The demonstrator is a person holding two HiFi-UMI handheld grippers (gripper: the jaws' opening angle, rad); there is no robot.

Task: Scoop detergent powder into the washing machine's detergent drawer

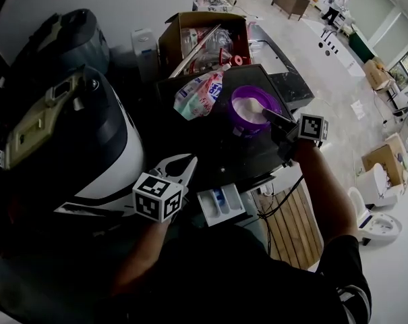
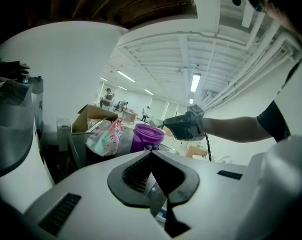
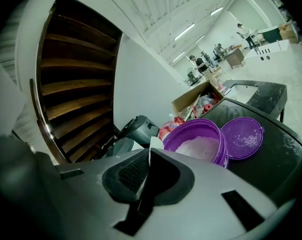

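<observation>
A purple tub of white powder stands open on the washing machine's black top; it also shows in the right gripper view, with its purple lid beside it. My right gripper hovers at the tub's right rim, shut on a thin white scoop whose end reaches over the powder. The white detergent drawer with a blue compartment stands pulled out at the machine's front. My left gripper hangs just left of the drawer, its jaws shut with nothing in them.
A detergent refill bag lies left of the tub, and a cardboard box of clutter sits behind it. A large grey-and-white appliance fills the left. A wooden pallet lies on the floor to the right.
</observation>
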